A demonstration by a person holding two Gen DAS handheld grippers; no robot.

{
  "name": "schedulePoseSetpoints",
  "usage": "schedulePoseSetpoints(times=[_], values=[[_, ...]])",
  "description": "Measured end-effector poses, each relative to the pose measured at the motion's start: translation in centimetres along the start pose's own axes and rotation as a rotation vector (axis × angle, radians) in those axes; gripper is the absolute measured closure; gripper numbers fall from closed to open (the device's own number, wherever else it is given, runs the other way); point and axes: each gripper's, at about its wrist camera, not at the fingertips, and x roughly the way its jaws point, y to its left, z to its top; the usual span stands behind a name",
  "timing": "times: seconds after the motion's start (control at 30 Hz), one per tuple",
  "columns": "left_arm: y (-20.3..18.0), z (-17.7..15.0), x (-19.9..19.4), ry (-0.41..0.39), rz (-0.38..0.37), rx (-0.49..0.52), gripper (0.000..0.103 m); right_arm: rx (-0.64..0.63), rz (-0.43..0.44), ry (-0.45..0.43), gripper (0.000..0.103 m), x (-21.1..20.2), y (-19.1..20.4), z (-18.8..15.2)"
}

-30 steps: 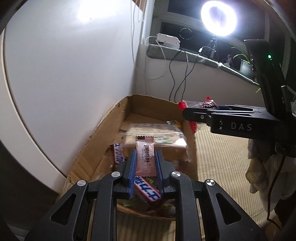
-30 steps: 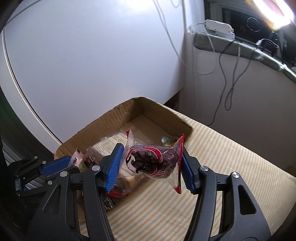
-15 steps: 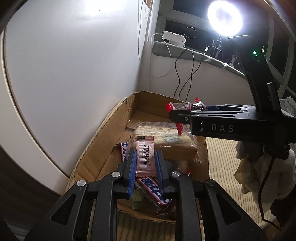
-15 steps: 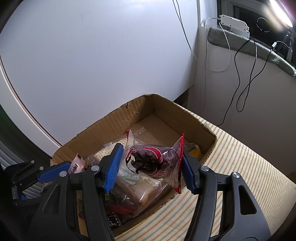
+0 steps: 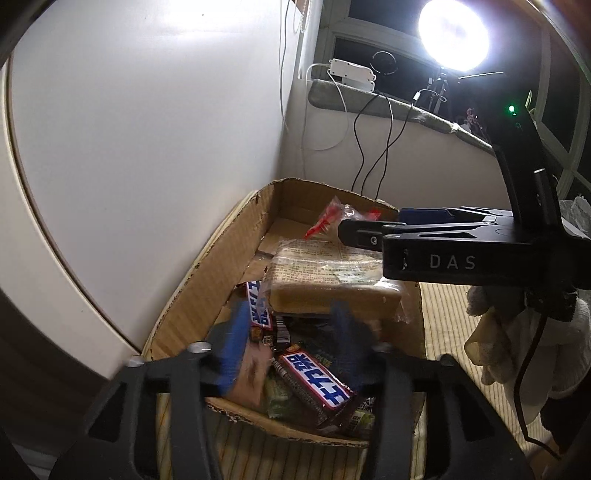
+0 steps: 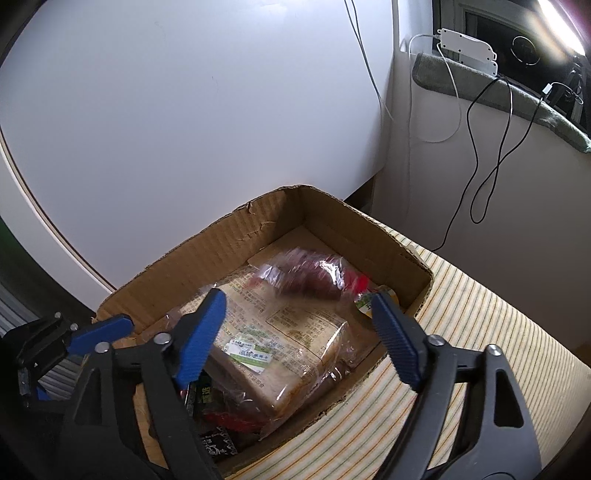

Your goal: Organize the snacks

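Note:
An open cardboard box [image 5: 207, 266] [image 6: 221, 258] lies on a striped mat and holds a wrapped bread loaf [image 5: 325, 273] [image 6: 280, 332], chocolate bars [image 5: 314, 384] and other packets. My left gripper [image 5: 288, 314] hangs over the box's near end. Its jaws are opening, and a pink candy [image 5: 251, 376] drops, blurred, clear of the pads. My right gripper [image 6: 295, 297] [image 5: 384, 223] is over the box with its jaws opening wide. A red snack bag [image 6: 306, 273] [image 5: 332, 218] falls, blurred, onto the loaf beyond its tips.
A white rounded panel [image 6: 184, 110] stands close behind the box. Cables [image 6: 491, 147] hang from a ledge with a power strip [image 5: 352, 72]. A ring light [image 5: 454, 33] glares at upper right. A gloved hand [image 5: 517, 332] holds the right gripper.
Both grippers have gone from shut to open. The pink candy has left the left jaws and the red bag has left the right jaws; both are dropping into the box.

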Motion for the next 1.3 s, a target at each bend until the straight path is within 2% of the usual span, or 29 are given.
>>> schedulePoseSetpoints(times=[0.07,0.17,0.53,1.3], values=[[0.0,0.0,-0.1,-0.001,0.005,0.004,0.038,0.000,-0.003,-0.002,0.013,0.0,0.0,-0.1],[0.1,-0.1,-0.1,0.004,0.013,0.001,0.030,-0.003,-0.009,0.006,0.011,0.1,-0.1,-0.2],[0.3,-0.3,0.0,0.025,0.016,-0.014,0.029,-0.005,-0.030,-0.014,0.011,-1.1,0.5,-0.1],[-0.6,0.0,-0.8,0.018,0.020,0.002,0.029,-0.015,-0.055,-0.065,0.010,-3.7,0.9,-0.4]])
